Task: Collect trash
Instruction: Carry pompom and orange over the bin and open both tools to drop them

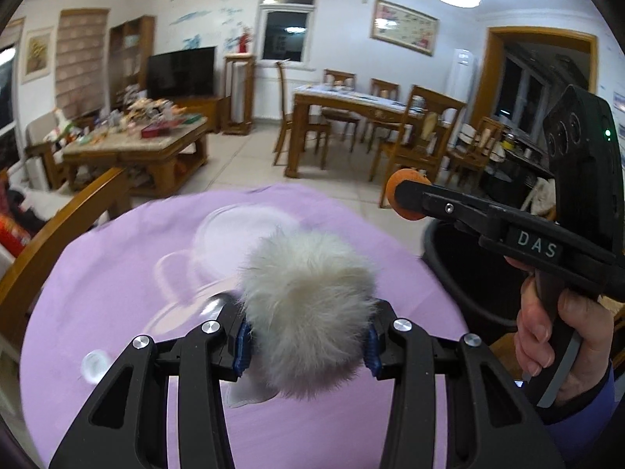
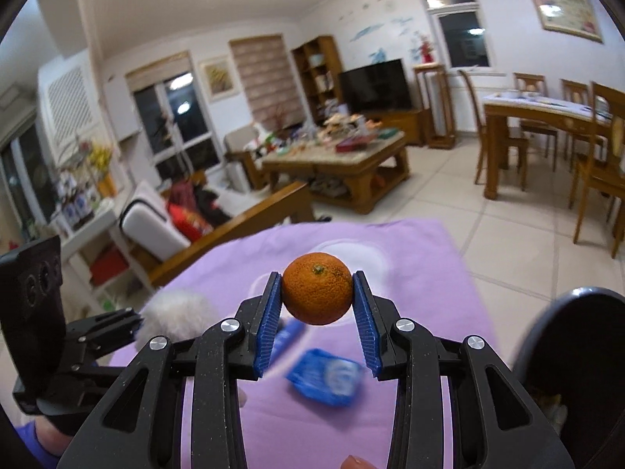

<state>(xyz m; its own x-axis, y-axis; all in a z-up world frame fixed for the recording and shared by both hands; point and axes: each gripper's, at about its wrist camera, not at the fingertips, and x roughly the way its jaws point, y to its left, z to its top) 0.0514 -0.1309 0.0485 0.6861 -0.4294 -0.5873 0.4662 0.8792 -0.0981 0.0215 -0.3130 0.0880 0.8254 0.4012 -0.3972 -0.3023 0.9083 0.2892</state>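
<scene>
In the left wrist view the left gripper (image 1: 308, 336) is clenched on a white fluffy ball (image 1: 308, 312), which sits low in the centre of the frame and hides most of the blue pads (image 1: 243, 348) pressing into its sides. Beneath it lies a purple cloth (image 1: 117, 273) covering the worktop, printed with a pale, blurred pattern. At the right of that frame the right gripper (image 1: 406, 195) reaches in from the side, an orange (image 1: 404, 194) showing at its tip, and the white letters "DAS" (image 1: 536, 244) can be read on a small label along its black body (the only legible writing in either picture). A hand (image 1: 562, 344) wraps its handle, with a green light glowing on the black housing above. Behind that gripper is the rim of a dark bin (image 1: 449, 273).

In the right wrist view the right gripper (image 2: 317, 293) grasps the orange (image 2: 317, 287) between its ribbed blue pads (image 2: 269, 320), held above the cloth (image 2: 410, 273) at the middle of the frame. Under it, lower centre, a blue packet (image 2: 324, 377) lies on the cloth; its white print is too blurred to read. The fluffy ball (image 2: 175, 312) and the left gripper's body appear at lower left, and the bin's rim (image 2: 578, 305) curves in at lower right.
</scene>
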